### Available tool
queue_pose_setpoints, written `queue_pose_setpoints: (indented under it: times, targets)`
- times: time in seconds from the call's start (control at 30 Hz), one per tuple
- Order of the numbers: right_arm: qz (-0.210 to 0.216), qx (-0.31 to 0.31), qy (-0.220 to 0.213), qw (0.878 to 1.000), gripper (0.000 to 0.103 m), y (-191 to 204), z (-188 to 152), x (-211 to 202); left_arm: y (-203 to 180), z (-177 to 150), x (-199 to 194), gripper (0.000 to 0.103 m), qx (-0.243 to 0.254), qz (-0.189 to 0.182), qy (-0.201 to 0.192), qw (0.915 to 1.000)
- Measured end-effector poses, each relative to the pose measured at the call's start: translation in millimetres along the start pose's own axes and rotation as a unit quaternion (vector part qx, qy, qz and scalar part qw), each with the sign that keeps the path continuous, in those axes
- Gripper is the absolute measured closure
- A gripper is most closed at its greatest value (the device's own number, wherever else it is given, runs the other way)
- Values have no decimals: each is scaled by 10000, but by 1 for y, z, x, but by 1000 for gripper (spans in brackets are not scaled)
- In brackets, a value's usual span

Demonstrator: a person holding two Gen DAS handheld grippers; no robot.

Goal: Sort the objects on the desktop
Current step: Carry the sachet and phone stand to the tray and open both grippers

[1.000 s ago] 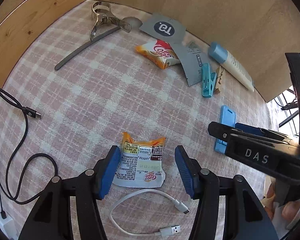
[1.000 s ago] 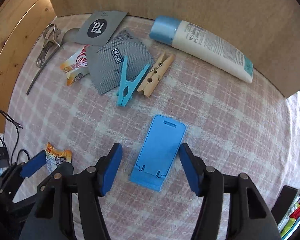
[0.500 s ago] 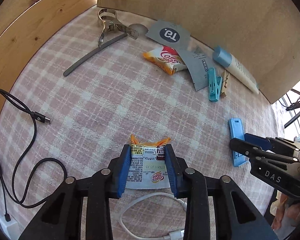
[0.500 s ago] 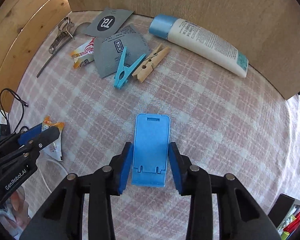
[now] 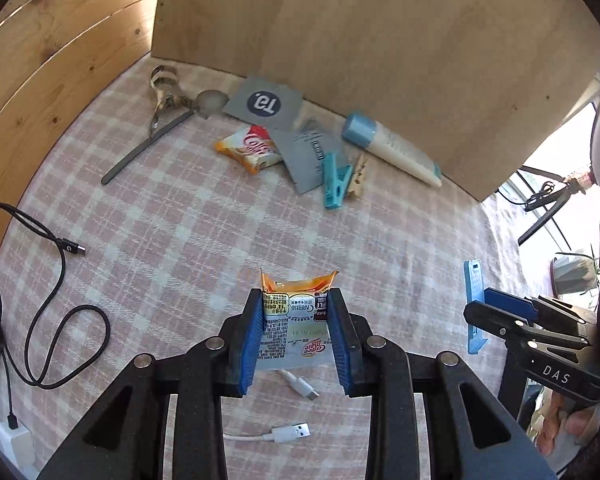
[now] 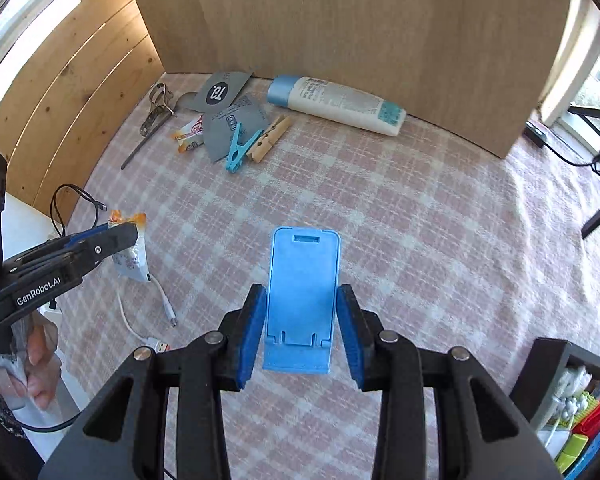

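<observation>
My left gripper (image 5: 296,320) is shut on a white and orange creamer packet (image 5: 296,316) and holds it above the checked tablecloth (image 5: 204,240). My right gripper (image 6: 302,320) is shut on a blue phone stand (image 6: 302,288), also lifted off the cloth. From the right wrist view the left gripper (image 6: 112,236) and its packet (image 6: 134,252) show at the left. From the left wrist view the right gripper (image 5: 496,312) and the stand (image 5: 474,304) show at the right.
At the back by the wooden wall lie a lotion tube (image 6: 336,104), a teal clothespin (image 6: 240,148), a wooden clothespin (image 6: 270,140), grey cards (image 6: 224,128), another packet (image 5: 252,150) and a metal tool (image 5: 160,120). A white USB cable (image 5: 284,432) and black cable (image 5: 52,308) lie near.
Both grippers closed on their objects, the left on the packet and the right on the phone stand, then rose and drew back from the cloth with them.
</observation>
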State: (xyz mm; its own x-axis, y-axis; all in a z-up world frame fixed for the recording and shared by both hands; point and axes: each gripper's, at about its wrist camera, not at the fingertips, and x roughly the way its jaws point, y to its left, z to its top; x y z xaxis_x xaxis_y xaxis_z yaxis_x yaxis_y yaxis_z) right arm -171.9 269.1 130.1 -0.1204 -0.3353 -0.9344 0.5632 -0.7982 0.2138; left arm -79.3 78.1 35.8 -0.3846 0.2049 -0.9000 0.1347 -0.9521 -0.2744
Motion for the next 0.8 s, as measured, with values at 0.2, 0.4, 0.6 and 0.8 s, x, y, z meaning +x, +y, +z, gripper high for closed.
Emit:
queue_pose_setpoints:
  times: [0.2, 0.4, 0.6, 0.8]
  targets:
    - [15, 507, -355, 9981, 68, -49, -33, -32, -47, 39, -41, 74, 617, -397, 8, 9973]
    - [-486, 1043, -616, 9915, 68, -122, -95, -91, -134, 12, -47, 74, 1506, -957, 359, 9833]
    - [-996, 1761, -788, 9761, 68, -195, -164, -146, -240, -50, -45, 74, 2580, -1636, 1000, 9469]
    - [-1279, 2376, -873, 9589, 68, -247, -218, -175, -302, -119, -53, 73, 3478, -1987, 1564, 9028]
